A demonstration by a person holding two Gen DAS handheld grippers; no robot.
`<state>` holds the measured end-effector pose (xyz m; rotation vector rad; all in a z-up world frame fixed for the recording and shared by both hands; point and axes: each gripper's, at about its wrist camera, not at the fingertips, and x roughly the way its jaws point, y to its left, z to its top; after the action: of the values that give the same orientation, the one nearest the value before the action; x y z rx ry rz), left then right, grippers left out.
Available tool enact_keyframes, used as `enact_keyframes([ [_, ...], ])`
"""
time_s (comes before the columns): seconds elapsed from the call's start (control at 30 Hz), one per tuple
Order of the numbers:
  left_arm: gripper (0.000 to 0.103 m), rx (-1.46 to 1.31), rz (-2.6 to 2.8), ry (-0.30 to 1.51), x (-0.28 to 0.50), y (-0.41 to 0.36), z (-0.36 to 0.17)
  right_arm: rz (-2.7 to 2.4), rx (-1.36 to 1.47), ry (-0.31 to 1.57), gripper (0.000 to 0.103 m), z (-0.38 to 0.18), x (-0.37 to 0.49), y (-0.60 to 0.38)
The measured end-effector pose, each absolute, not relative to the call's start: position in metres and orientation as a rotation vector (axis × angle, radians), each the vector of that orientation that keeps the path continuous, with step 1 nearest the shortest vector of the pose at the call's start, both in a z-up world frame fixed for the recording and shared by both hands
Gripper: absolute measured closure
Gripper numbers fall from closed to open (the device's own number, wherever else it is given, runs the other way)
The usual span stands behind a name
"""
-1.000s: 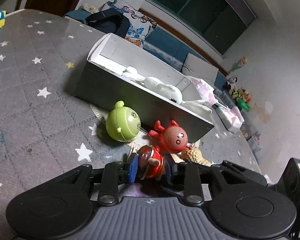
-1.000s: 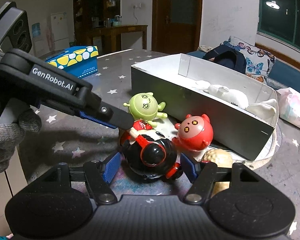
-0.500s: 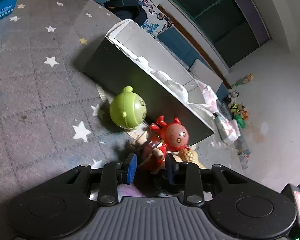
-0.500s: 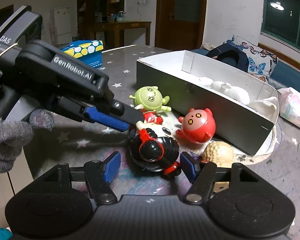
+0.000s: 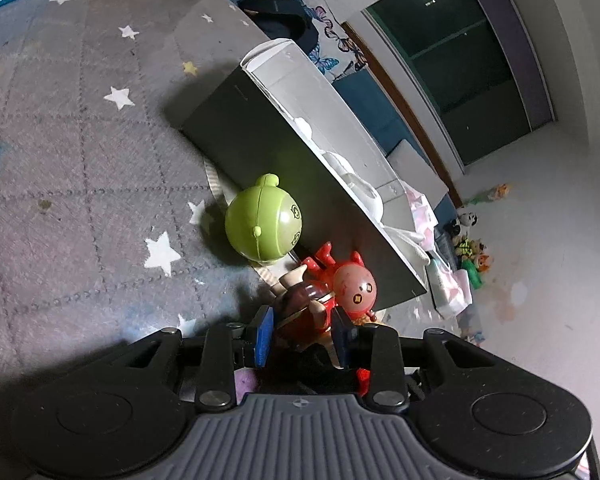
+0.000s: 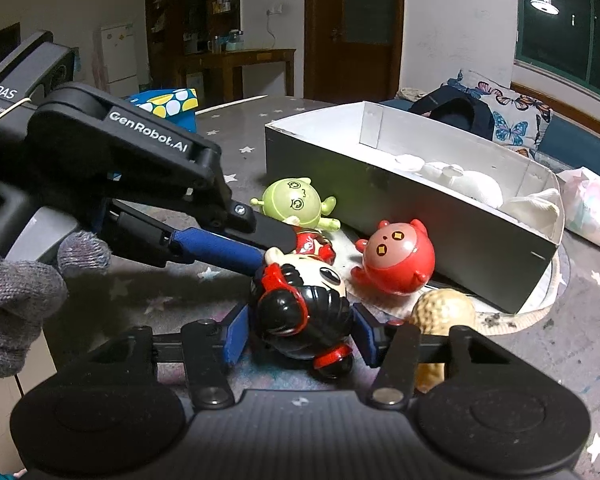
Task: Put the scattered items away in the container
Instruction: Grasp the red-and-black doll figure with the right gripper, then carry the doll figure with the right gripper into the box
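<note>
Toys lie scattered on my tabletop [image 6: 236, 148] in front of the box [image 6: 420, 216]: I count four. One doll [image 6: 304, 312] with black hair and red headphones, one green toy [image 6: 296, 200], one red toy [image 6: 398, 256], one beige ball [image 6: 444, 312]. The doll lies nearest me, beside the red toy, with the ball just right of it; the green toy sits against the box wall. My left gripper [image 5: 302, 330] has its fingers [image 5: 263, 336] narrowed onto the doll's red body. My right gripper [image 6: 300, 334] has both blue pads against the doll's head, closed on it. So both hold the same doll.

Inside the box I see white soft things [image 6: 480, 188]; how many I cannot tell. The left gripper's body reads "GenRobot.AI", and its housing "DAS". One blue carton [image 6: 168, 102] with yellow and white spots stands farther back.

Grey cloth with white stars covers the tabletop. Behind it: butterfly cushion [image 6: 504, 114], dark window [image 6: 572, 28], wooden door [image 6: 352, 28], white fridge [image 6: 118, 58].
</note>
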<state>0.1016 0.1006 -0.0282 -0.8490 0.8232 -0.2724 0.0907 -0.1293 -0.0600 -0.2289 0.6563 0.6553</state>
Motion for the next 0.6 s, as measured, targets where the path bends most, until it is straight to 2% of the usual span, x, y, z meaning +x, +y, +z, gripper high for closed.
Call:
enact_keyframes([
  [0.37, 0.067, -0.77, -0.258, 0.807, 0.1, 0.089, -0.018, 0.654, -0.186, 0.658, 0.049, -0.058, 0.089, -0.133],
  [0.6, 0.067, -0.755, -0.288, 0.733, 0.096, 0.085, 0.009, 0.655, -0.159, 0.603, 0.049, -0.033, 0.082, -0.144],
])
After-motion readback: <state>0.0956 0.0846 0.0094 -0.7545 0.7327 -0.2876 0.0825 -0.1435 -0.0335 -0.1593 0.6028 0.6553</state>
